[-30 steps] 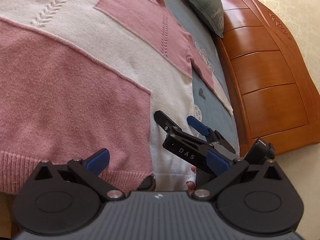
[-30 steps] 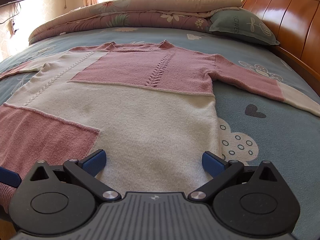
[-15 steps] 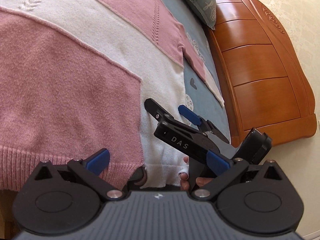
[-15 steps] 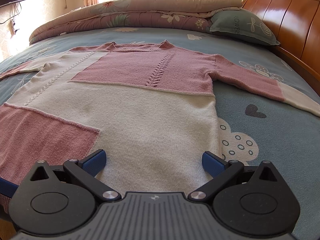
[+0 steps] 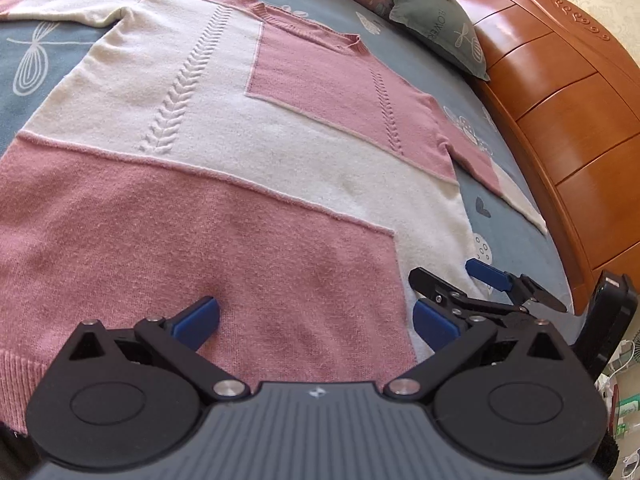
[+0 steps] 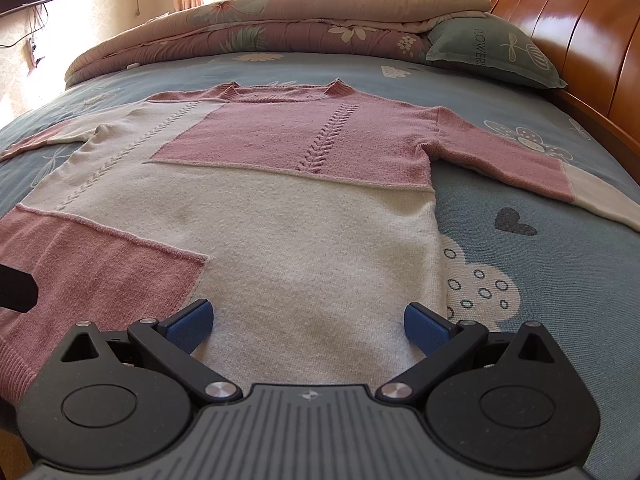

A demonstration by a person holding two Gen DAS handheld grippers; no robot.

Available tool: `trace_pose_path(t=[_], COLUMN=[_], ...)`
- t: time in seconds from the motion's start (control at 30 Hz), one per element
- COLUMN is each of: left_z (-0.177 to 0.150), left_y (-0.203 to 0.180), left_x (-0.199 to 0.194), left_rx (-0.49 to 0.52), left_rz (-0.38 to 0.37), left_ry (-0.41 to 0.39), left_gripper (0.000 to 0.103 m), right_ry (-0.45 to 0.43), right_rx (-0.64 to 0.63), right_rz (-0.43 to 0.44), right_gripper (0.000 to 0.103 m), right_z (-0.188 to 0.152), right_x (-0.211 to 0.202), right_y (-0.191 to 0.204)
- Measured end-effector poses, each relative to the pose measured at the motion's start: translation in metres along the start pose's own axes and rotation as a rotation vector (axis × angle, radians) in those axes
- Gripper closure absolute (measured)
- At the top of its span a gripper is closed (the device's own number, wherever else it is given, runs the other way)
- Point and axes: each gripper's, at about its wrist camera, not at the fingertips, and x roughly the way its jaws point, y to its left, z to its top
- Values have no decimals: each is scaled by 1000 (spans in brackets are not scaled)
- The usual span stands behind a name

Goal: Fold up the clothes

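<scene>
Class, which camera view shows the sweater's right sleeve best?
The right wrist view: the sleeve lies spread out from shoulder nearly to the cream cuff end, which the frame cuts. The left wrist view shows it smaller, foreshortened, near the headboard.

Blue patterned bed (image 6: 520, 264) — sweater (image 6: 280, 208) spread flat, pillow (image 6: 492, 50) and quilt (image 6: 280, 36) behind.

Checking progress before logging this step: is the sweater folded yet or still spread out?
Spread out. The sweater lies flat on the bed, both sleeves stretched sideways, hem unturned, with no fold anywhere in view.
</scene>
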Motion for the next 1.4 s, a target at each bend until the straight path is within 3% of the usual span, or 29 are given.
trace_pose_path(t=[0.17, 0.37, 0.77, 1.03, 1.23, 1.4], left_z=[0, -2, -15, -16, 8, 52], left_y=[5, 8, 7, 26, 40, 40], left_x=[-2, -4, -14, -39, -60, -66], left_rx=[-17, -26, -10, -74, -104, -59], left_rz=[-27, -46, -62, -105, -119, -90], left_ry=[-8, -18, 2, -36, -102, -68], left_gripper=[1, 1, 1, 1, 1, 1], right_ry=[-14, 48, 19, 41, 46, 29], right_rx=[3, -181, -88, -69, -88, -123], right_rz=[162, 78, 34, 0, 23, 46], right_gripper=[0, 0, 0, 0, 0, 0], right_z=[2, -9, -21, -16, 11, 41], right_x=[-12, -8, -14, -14, -5, 14], right_y=[0, 24, 23, 28, 40, 56])
